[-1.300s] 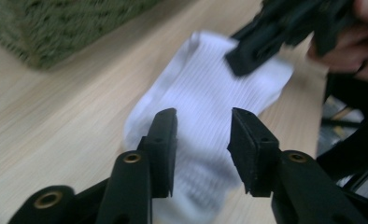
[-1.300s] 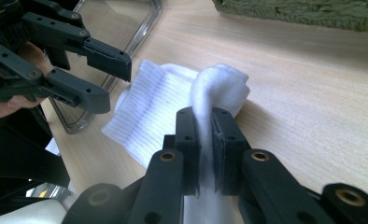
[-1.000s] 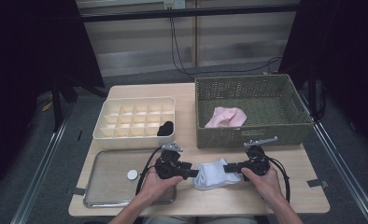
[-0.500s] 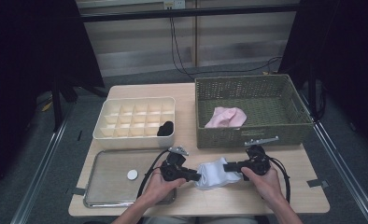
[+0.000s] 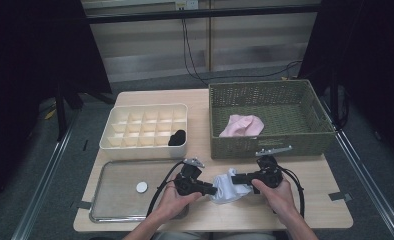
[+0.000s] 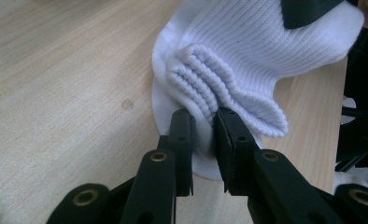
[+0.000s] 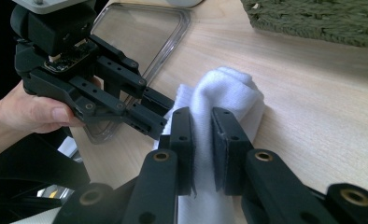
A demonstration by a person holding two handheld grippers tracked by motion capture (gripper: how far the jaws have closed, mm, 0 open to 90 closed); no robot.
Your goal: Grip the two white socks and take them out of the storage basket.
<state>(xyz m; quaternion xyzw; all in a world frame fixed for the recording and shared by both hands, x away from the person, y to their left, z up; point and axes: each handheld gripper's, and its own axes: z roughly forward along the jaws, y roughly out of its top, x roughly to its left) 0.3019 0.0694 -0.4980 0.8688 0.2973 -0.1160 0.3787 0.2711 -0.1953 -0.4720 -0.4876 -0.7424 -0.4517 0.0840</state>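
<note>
Lower left of the high view: a metal tray [image 5: 110,200] lies on the worktop [image 5: 325,190] with a small white disc [image 5: 142,187] on it. Above it sits a cream divided box [image 5: 145,131]; a dark item [image 5: 177,137] fills one lower-right cell.

Centre, near the bottom edge: the left hand-held gripper [image 5: 211,190] points right toward a white sock [image 5: 227,186], which rests bunched on the worktop between the two tools. In the left gripper view the left hand-held gripper [image 6: 203,126] has its jaws clamped on a gathered fold at the ribbed cuff of the sock [image 6: 247,56]; its jaws have just been closing, with that fold between them. The grip on the cuff likely serves to anchor one end.

Right of centre: the right hand-held gripper [image 5: 237,178] points left, opposite its partner. In the right gripper view the right hand-held gripper [image 7: 201,126] has its jaws pinched on a raised ridge of the sock [image 7: 229,93], with the left tool just beyond. Holding from both sides probably lets the person fold or roll the fabric without it sliding.

Upper right: a green woven basket [image 5: 270,95] holds a pink cloth [image 5: 242,126]. Judgement: the sock may be bound for a cell of the box once bundled.
</note>
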